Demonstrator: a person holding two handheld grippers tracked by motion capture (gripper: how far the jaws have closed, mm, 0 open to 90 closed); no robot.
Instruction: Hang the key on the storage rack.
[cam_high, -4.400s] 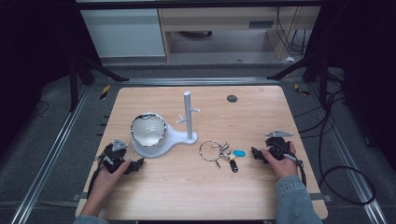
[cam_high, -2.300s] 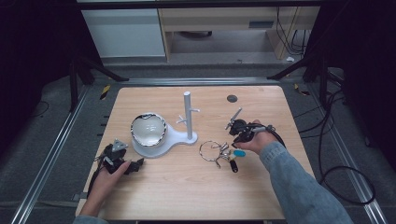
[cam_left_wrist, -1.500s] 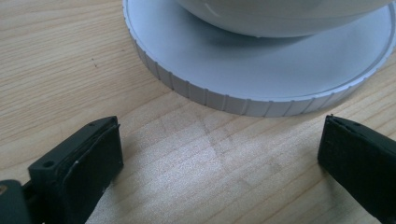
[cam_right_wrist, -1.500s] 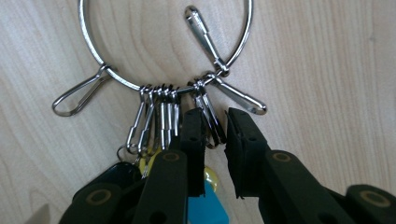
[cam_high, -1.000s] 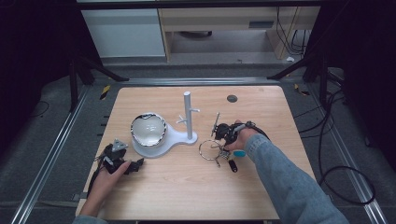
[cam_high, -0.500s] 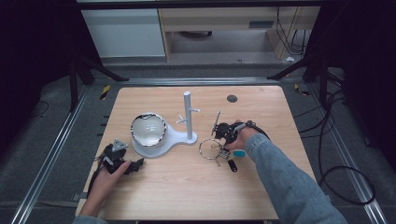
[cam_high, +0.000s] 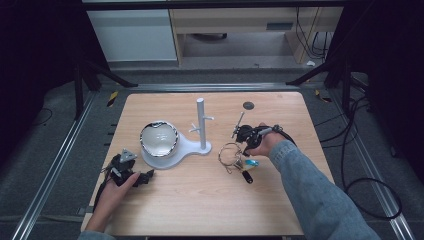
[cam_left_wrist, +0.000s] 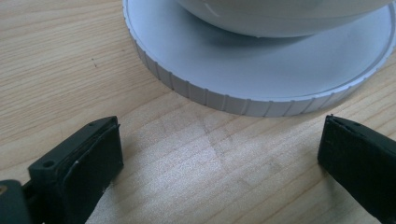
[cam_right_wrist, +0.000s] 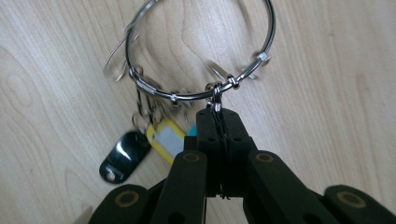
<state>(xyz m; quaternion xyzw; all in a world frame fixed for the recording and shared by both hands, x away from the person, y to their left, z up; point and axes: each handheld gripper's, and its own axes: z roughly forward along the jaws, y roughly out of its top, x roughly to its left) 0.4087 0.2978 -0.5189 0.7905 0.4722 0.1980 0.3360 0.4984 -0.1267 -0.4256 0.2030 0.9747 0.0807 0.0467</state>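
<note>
Your right gripper (cam_right_wrist: 218, 122) has its jaws pinched tight on the key ring (cam_right_wrist: 201, 51), lying on the table (cam_high: 200, 200) right of the white stand (cam_high: 201, 131). Left gripper (cam_left_wrist: 219, 154) gapes wide, holding nothing, beside the stand's base.

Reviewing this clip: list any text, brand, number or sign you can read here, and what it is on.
No readable text in any view.
Yellow-framed tag on the key ring: its white insert looks blank.
Black fob: glossy, no marking legible.
White stand and its base: no label visible.
Right gripper, left gripper: no brand visible.
</note>
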